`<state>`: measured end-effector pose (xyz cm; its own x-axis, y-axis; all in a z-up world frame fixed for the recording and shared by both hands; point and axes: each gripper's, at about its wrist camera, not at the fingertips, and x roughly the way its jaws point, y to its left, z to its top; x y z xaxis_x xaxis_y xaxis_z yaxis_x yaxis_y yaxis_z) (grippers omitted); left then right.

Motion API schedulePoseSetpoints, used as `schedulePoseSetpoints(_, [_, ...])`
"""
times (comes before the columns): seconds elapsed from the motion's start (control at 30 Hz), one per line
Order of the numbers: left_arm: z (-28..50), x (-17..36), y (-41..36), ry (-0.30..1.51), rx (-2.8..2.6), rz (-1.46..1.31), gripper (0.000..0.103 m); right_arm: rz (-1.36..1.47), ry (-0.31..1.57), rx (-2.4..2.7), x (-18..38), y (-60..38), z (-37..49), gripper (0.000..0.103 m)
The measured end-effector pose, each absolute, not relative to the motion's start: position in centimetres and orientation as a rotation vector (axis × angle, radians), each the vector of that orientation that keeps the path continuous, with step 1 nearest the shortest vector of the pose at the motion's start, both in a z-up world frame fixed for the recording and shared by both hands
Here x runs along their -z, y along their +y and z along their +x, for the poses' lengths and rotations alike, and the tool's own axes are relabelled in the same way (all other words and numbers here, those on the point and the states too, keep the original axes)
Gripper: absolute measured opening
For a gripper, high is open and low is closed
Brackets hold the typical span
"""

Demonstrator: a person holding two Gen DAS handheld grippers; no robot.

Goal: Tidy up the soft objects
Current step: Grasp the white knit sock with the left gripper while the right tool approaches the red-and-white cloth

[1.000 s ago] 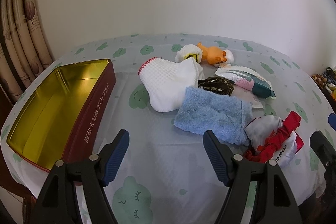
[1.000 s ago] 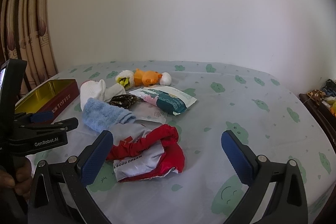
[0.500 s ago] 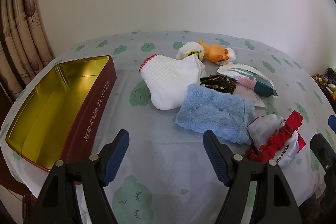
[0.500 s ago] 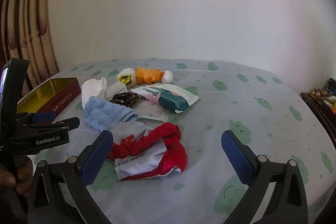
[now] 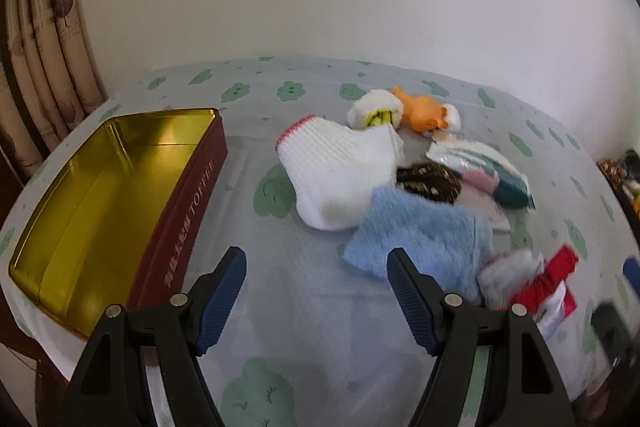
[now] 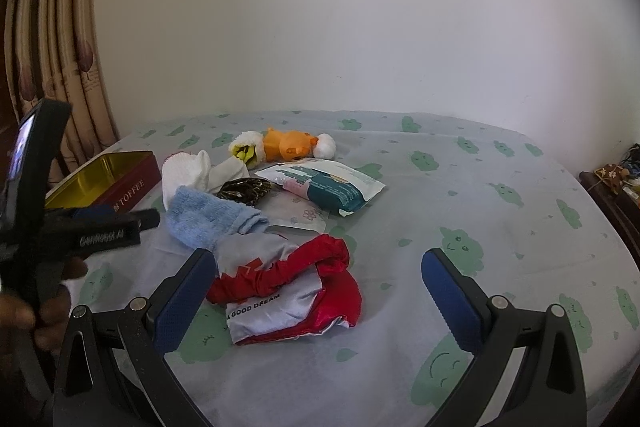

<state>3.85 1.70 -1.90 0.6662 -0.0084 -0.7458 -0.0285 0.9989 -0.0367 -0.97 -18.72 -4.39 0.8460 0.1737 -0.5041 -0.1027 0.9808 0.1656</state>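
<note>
Soft items lie in a loose pile on the bed: a white sock (image 5: 340, 171) (image 6: 188, 173), a blue fluffy cloth (image 5: 420, 239) (image 6: 204, 217), a red and silver fabric piece (image 6: 288, 291) (image 5: 536, 279), an orange plush toy (image 5: 424, 111) (image 6: 292, 145) and a dark patterned scrunchie (image 5: 430, 181) (image 6: 244, 189). An open gold-lined toffee tin (image 5: 108, 195) (image 6: 100, 179) sits at the left. My left gripper (image 5: 316, 295) hovers open in front of the blue cloth. My right gripper (image 6: 320, 299) is open just before the red fabric.
A teal and white wipes packet (image 6: 324, 185) (image 5: 480, 167) lies beside the plush. The bed sheet (image 6: 480, 219) with green cloud prints stretches to the right. Curtains (image 6: 52, 67) hang at the left; a dark cabinet (image 6: 612, 187) stands at the right edge.
Both grippers have moved forward and slightly up toward the pile; the items sit a little lower and larger in both views. Nothing was taken hold of.
</note>
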Motion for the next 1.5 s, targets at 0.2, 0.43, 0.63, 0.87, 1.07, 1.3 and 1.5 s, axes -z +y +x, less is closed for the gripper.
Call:
schedulePoseSetpoints(0.2, [6.8, 0.7, 3.6, 0.864, 0.007, -0.163, 0.075, 0.173, 0.56, -0.155, 4.4, -19.7, -0.5, 0.102])
schedulePoseSetpoints(0.43, [10.0, 0.6, 3.9, 0.921, 0.054, -0.214, 0.075, 0.216, 0.584, -0.165, 4.6, -20.4, -0.1, 0.103])
schedulePoseSetpoints(0.63, [12.8, 1.7, 4.6, 1.008, 0.126, -0.345, 0.075, 0.22, 0.596, -0.178, 4.7, -20.5, 0.1, 0.103])
schedulePoseSetpoints(0.87, [14.6, 3.4, 5.6, 1.072, 0.137, -0.455, 0.075, 0.237, 0.633, -0.196, 5.4, -20.5, 0.5, 0.103])
schedulePoseSetpoints(1.07, [15.1, 4.5, 5.8, 1.066, 0.131, -0.451, 0.042, 0.232, 0.651, -0.212, 5.8, -20.2, 0.7, 0.103])
schedulePoseSetpoints(1.3, [13.5, 2.4, 5.8, 1.018, 0.16, -0.457, 0.019, 0.232, 0.65, -0.203, 5.8, -20.6, 0.9, 0.103])
schedulePoseSetpoints(1.5, [9.8, -2.3, 5.9, 0.902, 0.194, -0.448, 0.019, 0.207, 0.675, -0.248, 5.6, -21.3, 1.5, 0.103])
